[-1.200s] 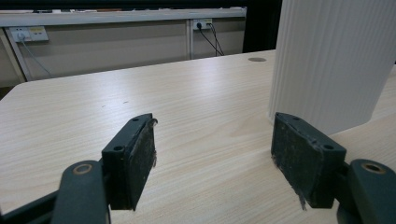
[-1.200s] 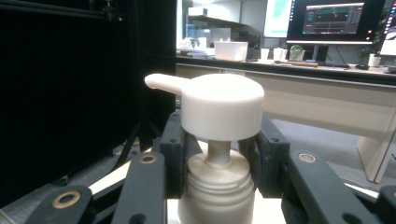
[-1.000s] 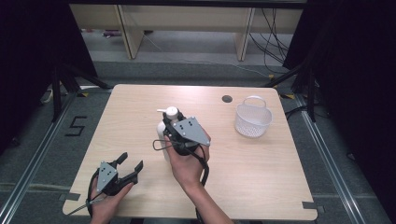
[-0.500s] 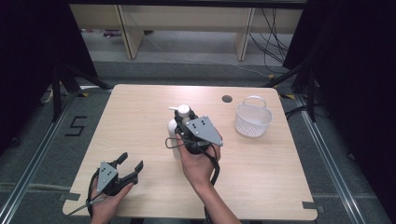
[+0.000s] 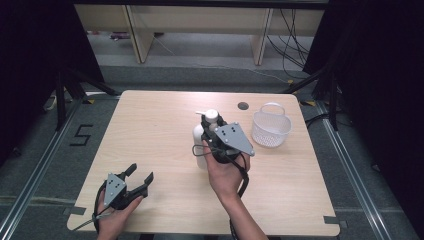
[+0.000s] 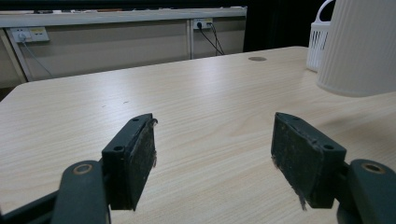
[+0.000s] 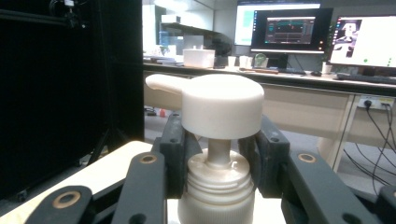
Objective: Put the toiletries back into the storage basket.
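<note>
My right gripper (image 5: pixel 210 126) is shut on the neck of a white ribbed pump bottle (image 5: pixel 199 144), just under its pump head (image 7: pixel 219 106), over the middle of the wooden table (image 5: pixel 150 130). The bottle stands upright, and in the left gripper view the bottle (image 6: pixel 359 46) seems to hang slightly above the tabletop. The right gripper's pads (image 7: pixel 175 154) press the neck from both sides. My left gripper (image 5: pixel 140 174) rests at the table's front left, held in a hand. This left gripper (image 6: pixel 212 154) is open with nothing between its pads.
A white slatted basket (image 5: pixel 271 129) with a handle stands at the table's far right, just right of the bottle. A round cable hole (image 5: pixel 243 106) sits near the far edge. Black frames and shelving surround the table.
My right gripper has carried the bottle to the right and a little farther away, closer to the basket. The left gripper has stayed where it was.
</note>
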The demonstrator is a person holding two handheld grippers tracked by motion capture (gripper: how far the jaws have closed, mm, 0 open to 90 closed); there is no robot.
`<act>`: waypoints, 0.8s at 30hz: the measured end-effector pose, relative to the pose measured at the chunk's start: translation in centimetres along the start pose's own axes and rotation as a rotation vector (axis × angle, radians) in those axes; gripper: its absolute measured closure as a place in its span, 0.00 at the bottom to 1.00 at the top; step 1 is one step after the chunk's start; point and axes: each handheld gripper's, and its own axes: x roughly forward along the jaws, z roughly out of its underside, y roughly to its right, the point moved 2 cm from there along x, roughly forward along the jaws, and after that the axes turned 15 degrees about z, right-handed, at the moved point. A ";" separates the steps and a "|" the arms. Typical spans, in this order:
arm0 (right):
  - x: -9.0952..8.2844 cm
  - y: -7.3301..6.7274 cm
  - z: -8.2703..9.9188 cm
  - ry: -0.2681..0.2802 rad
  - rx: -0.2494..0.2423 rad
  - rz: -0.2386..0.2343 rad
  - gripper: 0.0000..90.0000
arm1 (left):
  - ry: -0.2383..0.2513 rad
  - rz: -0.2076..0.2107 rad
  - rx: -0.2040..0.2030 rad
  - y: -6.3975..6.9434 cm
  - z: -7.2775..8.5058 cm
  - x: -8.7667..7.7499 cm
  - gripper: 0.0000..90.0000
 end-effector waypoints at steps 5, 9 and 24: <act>-0.1 1.2 -0.2 0.004 -0.012 0.020 0.71 | -0.001 0.000 0.001 0.0 0.0 0.0 0.33; -0.1 2.1 -0.3 0.001 -0.010 0.033 0.71 | -0.001 -0.001 0.000 0.0 0.0 0.0 0.33; -0.4 5.7 -0.5 0.017 -0.031 0.107 0.71 | -0.004 -0.002 0.003 0.1 0.0 0.0 0.33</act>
